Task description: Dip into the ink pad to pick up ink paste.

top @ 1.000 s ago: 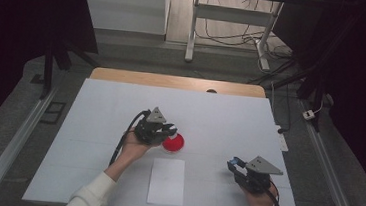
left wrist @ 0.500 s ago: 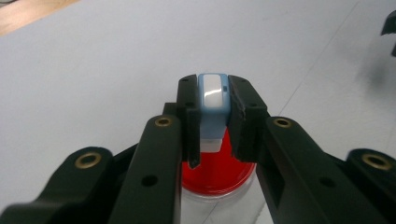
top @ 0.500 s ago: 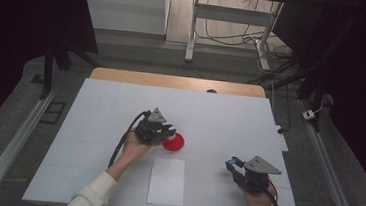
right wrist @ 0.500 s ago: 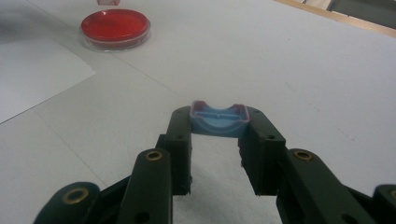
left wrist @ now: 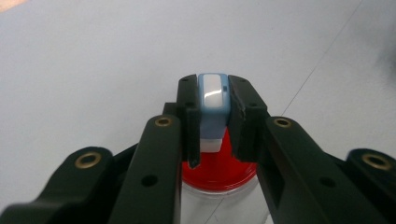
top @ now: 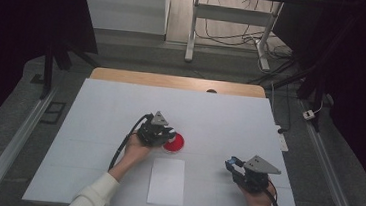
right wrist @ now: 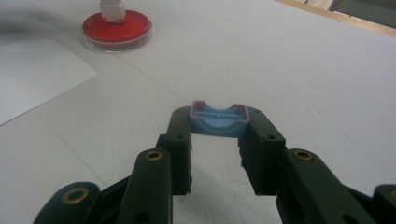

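A round red dish (top: 175,143) sits on the white table (top: 220,116) near the middle. My left gripper (top: 167,133) hangs over the dish's left edge. In the left gripper view this gripper (left wrist: 212,95) is shut on a small block with a light blue top and white body (left wrist: 212,109), held upright over the red dish (left wrist: 219,170). My right gripper (top: 234,164) is at the front right, apart from the dish. It (right wrist: 218,122) is shut on a small blue cap (right wrist: 218,117) just above the table. The right gripper view shows the dish (right wrist: 116,29) far off with the white block (right wrist: 112,9) standing in it.
A white sheet of paper (top: 166,181) lies flat in front of the dish, between the two hands, and shows again as the sheet (right wrist: 32,77) in the right gripper view. A wooden strip (top: 178,82) runs along the table's far edge.
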Demonstrator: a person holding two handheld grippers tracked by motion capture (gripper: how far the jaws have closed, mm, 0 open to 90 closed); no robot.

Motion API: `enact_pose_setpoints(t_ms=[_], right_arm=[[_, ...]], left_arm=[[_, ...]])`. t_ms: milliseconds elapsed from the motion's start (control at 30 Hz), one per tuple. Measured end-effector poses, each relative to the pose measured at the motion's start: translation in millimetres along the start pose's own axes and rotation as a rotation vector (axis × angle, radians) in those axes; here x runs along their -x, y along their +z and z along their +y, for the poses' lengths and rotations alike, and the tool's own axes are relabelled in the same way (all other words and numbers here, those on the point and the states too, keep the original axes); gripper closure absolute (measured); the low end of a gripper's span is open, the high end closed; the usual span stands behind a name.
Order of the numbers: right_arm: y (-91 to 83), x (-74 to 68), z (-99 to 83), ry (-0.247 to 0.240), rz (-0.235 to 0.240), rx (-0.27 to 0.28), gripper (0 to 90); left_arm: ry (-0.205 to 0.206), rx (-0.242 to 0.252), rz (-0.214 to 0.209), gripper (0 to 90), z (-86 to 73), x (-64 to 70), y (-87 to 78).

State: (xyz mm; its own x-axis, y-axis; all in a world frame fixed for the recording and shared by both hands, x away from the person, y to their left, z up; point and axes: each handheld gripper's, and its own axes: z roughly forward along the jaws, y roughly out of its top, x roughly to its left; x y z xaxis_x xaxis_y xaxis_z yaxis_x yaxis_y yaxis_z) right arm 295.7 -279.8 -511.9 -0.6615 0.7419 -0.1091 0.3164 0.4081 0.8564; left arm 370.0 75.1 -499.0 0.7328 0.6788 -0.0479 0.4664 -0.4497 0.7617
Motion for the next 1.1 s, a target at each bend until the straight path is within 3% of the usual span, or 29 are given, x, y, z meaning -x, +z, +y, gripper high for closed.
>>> enact_pose_setpoints(t_ms=[600, 1100], right_arm=[[0.9, 0.1, -0.1, 0.0, 0.003, -0.003, 65.1], [2.0, 0.0, 0.0, -0.006, 0.001, -0.007, 65.0]], left_arm=[[-0.005, 0.001, -0.002, 75.3, -2.0, -0.2, 1.6], [0.047, -0.02, 0.047, 75.7, -3.9, 8.1, 5.3]])
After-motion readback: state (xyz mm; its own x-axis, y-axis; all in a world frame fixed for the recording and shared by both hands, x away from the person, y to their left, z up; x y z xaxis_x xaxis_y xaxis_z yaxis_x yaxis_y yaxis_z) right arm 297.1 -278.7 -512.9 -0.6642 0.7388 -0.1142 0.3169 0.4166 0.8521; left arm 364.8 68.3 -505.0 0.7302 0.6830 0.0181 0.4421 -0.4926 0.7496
